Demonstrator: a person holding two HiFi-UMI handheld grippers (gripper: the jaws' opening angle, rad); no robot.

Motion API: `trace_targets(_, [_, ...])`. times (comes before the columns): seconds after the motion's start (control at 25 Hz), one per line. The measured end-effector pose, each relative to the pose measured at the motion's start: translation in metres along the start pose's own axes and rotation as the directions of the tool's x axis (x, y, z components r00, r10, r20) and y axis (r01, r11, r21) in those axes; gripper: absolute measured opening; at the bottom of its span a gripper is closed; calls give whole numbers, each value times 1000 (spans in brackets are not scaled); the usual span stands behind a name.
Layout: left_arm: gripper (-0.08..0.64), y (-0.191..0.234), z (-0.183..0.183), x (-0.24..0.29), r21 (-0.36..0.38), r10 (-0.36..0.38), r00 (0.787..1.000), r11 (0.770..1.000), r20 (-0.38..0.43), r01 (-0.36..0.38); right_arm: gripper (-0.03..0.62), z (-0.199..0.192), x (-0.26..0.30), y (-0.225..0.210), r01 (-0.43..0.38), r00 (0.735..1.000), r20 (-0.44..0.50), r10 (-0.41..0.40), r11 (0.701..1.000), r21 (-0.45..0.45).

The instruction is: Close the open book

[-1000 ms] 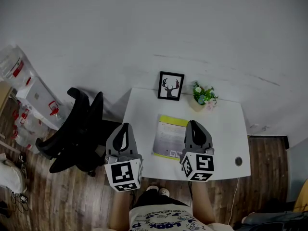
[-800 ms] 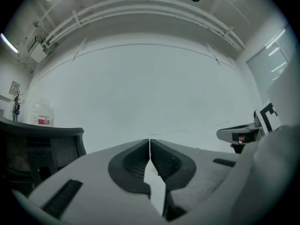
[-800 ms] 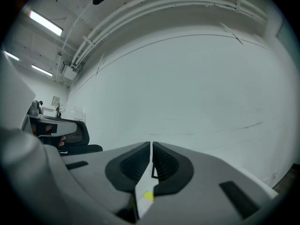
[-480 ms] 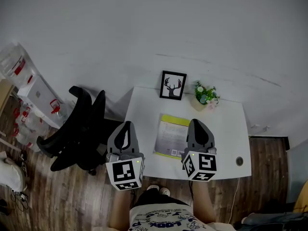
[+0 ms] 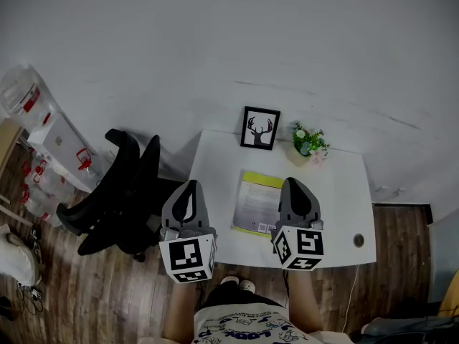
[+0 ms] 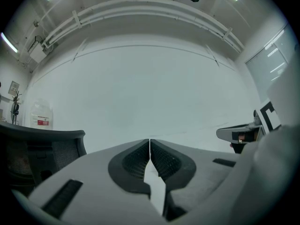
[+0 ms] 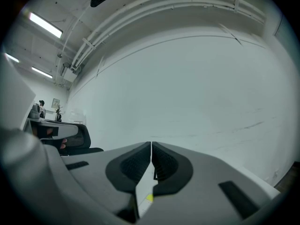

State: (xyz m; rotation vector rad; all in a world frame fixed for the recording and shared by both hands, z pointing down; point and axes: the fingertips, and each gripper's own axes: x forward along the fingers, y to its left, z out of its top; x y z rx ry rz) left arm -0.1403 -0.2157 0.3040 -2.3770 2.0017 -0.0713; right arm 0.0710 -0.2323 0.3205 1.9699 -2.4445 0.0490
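Book (image 5: 257,201) lies on white table (image 5: 337,192), print too small to read.

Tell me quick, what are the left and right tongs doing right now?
Left tongs: closed, holding nothing.
Right tongs: closed, holding nothing.

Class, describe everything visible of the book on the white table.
The book lies flat on the white table, apparently closed: a thin paperback, one pale cover up, a yellow band along its far edge, small dark printed squares near the front edge. The right tongs overlap its right side in the head view; contact cannot be told.
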Motion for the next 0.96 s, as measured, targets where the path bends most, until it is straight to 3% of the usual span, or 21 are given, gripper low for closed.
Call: trace_targets(0.96, [28, -1, -4, -6, -2, 3, 1000, 1000, -3, -3, 32, -3, -9, -1, -3, 1000, -2, 3, 1000, -3])
